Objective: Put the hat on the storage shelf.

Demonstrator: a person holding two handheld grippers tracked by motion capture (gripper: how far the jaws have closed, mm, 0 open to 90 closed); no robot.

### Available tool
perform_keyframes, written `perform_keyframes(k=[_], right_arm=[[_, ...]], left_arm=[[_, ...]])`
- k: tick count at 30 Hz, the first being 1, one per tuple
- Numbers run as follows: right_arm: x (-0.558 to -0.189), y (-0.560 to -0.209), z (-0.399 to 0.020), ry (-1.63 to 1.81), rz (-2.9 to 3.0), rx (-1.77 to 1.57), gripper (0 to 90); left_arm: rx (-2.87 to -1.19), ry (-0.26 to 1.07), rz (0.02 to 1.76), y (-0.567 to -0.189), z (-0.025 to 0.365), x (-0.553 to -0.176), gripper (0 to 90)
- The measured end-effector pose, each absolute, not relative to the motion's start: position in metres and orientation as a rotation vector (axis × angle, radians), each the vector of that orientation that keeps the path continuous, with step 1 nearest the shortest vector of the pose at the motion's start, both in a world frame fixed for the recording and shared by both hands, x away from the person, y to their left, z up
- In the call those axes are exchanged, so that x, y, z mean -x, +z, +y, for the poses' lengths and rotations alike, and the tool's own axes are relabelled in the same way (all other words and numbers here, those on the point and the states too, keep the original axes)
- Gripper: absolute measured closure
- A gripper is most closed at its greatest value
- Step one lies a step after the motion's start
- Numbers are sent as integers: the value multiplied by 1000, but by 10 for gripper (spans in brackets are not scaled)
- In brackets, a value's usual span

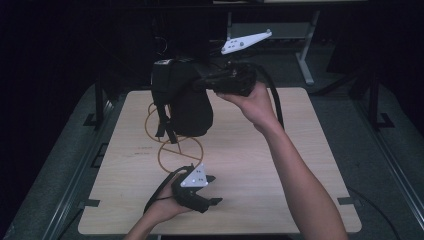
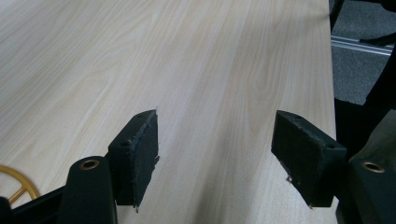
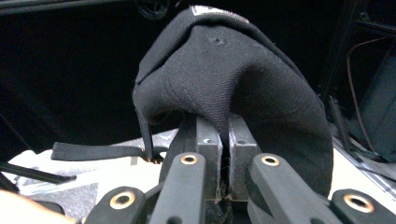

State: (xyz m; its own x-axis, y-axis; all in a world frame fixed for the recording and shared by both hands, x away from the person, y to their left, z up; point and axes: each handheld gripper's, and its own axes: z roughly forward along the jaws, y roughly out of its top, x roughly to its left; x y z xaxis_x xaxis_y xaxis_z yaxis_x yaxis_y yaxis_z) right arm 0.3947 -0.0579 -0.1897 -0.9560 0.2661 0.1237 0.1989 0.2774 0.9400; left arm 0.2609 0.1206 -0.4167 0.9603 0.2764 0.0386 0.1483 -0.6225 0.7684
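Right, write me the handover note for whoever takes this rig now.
Right gripper: shut on the black bag, pinching a fold of its fabric; the bag hangs above the far side of the table, straps dangling.
Left gripper: open, nothing between its jaws, held low over the near edge of the table.
Yellow cord: lies looped on the table under the bag.
Done: bag is gripped and off the table.
Left: probably bring the free left gripper up to help with the bag; where the bag should go cannot be told from here.
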Motion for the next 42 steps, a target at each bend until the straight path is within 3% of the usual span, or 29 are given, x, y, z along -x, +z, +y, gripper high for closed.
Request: perform_keyframes(k=[27, 32, 33, 34, 36, 37, 42], right_arm=[[-432, -236, 17, 1782, 2555, -541, 833], [-431, -241, 30, 1730, 2580, -552, 747], [-430, -242, 33, 1731, 2579, -543, 674], [-430, -242, 33, 1731, 2579, -543, 674], [-429, -242, 33, 1727, 2561, -541, 584], [-428, -241, 32, 1723, 2569, -553, 509], [-428, -240, 27, 1713, 2572, -556, 444]], left_arm=[[-2277, 151, 291, -423, 115, -261, 313], [-2292, 148, 272, -424, 113, -260, 313], [-2286, 153, 268, -424, 112, -259, 313], [-2286, 153, 268, -424, 112, -259, 313], [-2284, 155, 262, -424, 112, -259, 313], [-2291, 158, 258, -424, 112, -260, 311], [-2294, 151, 263, -426, 111, -259, 307]])
